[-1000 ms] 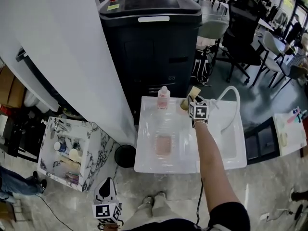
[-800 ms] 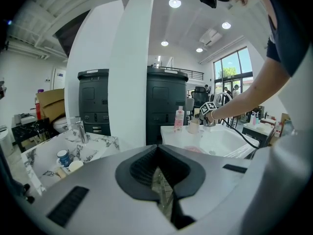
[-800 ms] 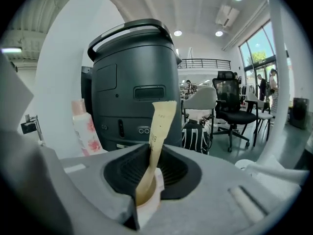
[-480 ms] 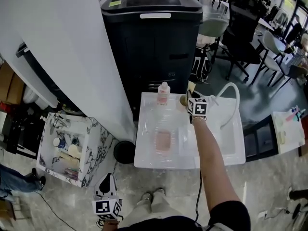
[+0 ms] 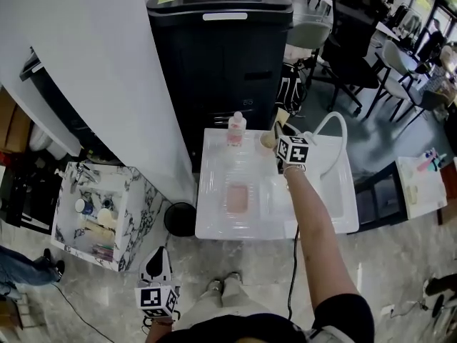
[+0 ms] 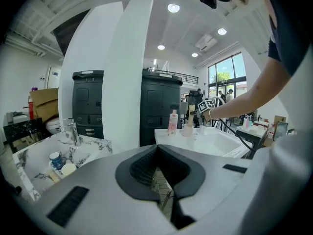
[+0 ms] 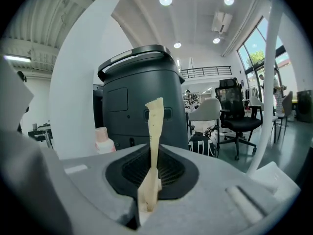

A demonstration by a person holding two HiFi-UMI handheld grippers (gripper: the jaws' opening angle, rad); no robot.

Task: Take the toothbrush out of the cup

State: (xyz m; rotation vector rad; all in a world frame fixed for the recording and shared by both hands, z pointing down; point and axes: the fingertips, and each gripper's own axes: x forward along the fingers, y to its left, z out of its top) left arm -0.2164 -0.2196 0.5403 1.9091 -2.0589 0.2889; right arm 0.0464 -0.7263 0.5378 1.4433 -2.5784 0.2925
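Nearest, at the bottom of the head view, the left gripper [image 5: 160, 259] hangs low over the pale floor, well apart from the work; its own view shows its jaws drawn together with nothing between them [image 6: 159, 153], a detail the head view is too small to give. To one side stands a marbled washstand [image 5: 136, 191] with small jars in its basin. Farther out, the person's right arm reaches across the white sink unit [image 5: 214, 224], where a pink block [image 5: 236, 197] lies in the shallow tray. The right gripper [image 5: 280, 131] is at the unit's far edge, and only the right gripper view shows the grip plainly: the jaws are closed on a cream toothbrush [image 7: 153, 146], which stands upright between the pads. That view takes in the pink bottle [image 7: 102, 140] but leaves the cup to the other two. The head view places the cup [image 5: 268, 141] just beside the gripper, and the left gripper view shows the toothbrush directly above the cup [image 6: 187, 129]; whether its lower end is clear of the rim cannot be told. Beyond rises a black machine [image 5: 221, 56].
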